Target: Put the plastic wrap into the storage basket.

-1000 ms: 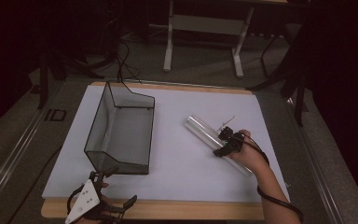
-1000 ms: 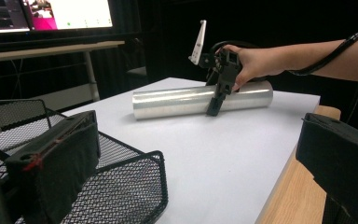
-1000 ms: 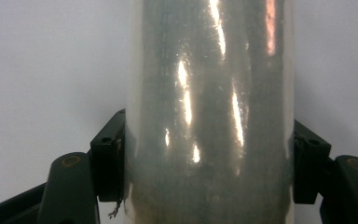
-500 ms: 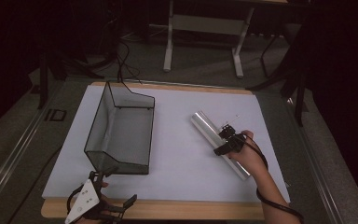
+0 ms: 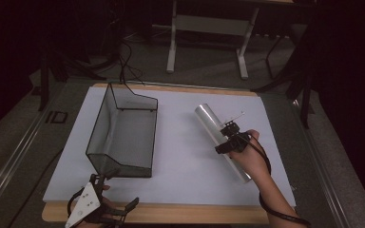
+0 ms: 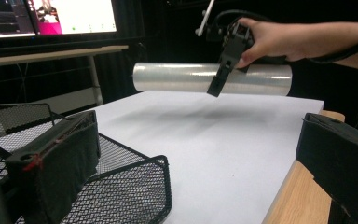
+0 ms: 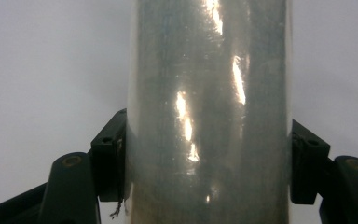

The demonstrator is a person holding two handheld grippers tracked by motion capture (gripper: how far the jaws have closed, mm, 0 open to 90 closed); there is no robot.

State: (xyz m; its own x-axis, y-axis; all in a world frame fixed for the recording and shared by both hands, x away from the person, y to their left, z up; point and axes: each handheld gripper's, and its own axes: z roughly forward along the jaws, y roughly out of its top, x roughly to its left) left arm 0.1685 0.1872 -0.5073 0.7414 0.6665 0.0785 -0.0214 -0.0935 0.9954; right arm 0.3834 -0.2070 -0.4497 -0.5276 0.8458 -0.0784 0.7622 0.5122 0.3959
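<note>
Right gripper (image 5: 229,141) is clamped across the cling-film roll (image 5: 218,139) near mid-length, roll held level, clear of the white mat (image 5: 180,156). Roll is judged stiff, smooth, prob. slippery w/ some weight; centre grip is best kept. Left gripper (image 5: 105,213) is seen spread, idle.

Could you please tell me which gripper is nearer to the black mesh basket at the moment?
Left. The left gripper sits just beyond the mesh basket's near end; the right gripper clamps the film roll well away.

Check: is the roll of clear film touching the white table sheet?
Apart. The left gripper view shows the roll, clamped in the right gripper, above the sheet.
</note>
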